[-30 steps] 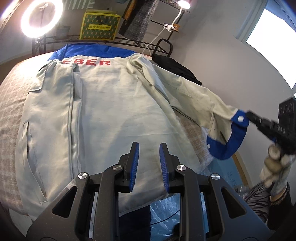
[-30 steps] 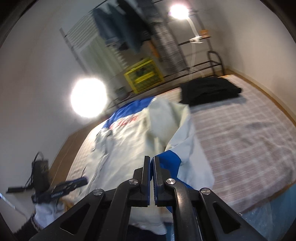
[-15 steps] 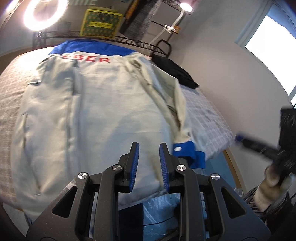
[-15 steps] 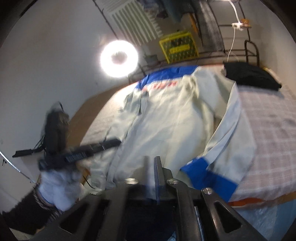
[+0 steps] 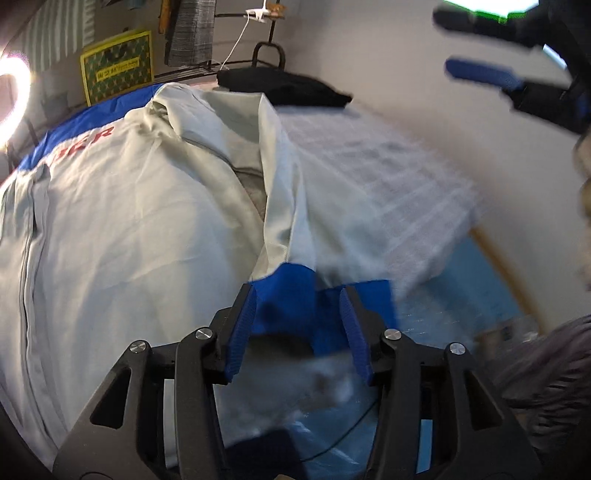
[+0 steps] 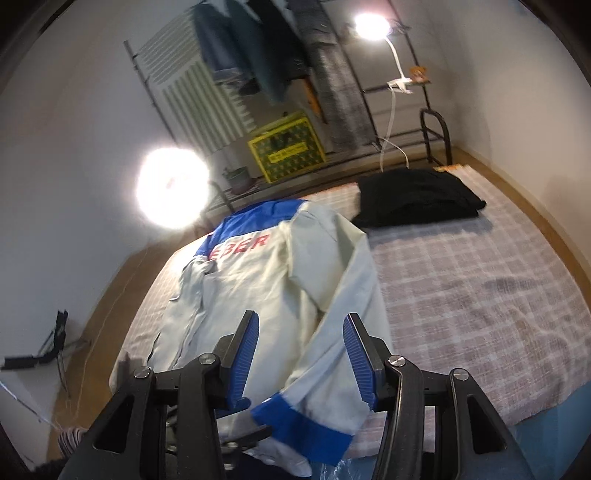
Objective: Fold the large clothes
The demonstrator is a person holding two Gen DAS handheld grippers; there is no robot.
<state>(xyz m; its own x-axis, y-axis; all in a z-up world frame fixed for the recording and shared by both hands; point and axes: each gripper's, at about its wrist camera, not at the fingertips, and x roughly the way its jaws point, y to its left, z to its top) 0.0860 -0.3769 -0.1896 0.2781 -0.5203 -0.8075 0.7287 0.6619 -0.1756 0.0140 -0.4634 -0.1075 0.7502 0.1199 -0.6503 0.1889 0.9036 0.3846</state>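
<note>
My left gripper [image 5: 298,328] stands wide open and holds nothing; the blue cuff [image 5: 295,299] of the pale grey work jacket [image 5: 129,221] lies between and just beyond its blue-padded fingers [image 5: 242,332], on the near edge of the bed. I cannot tell whether the pads touch the cloth. My right gripper [image 6: 301,354] is likewise spread wide and empty, hanging above the same sleeve [image 6: 343,332], which runs away from its fingertips toward the jacket's blue shoulder band [image 6: 255,218] and red lettering [image 6: 240,247]. The jacket lies flat, back up, on the checked bedcover [image 6: 480,295], ahead of both pairs of fingers. Beyond the sleeve, at the far side of the bed, sits a folded black garment [image 6: 417,195]. Past that stand a yellow patterned crate [image 6: 286,147] on a dark metal rack, hanging clothes [image 6: 251,55], a clip lamp [image 6: 371,24] and a bright ring light [image 6: 171,186]. In the left view my right gripper [image 5: 491,51] shows blurred, raised off to the right of the fingers.
</note>
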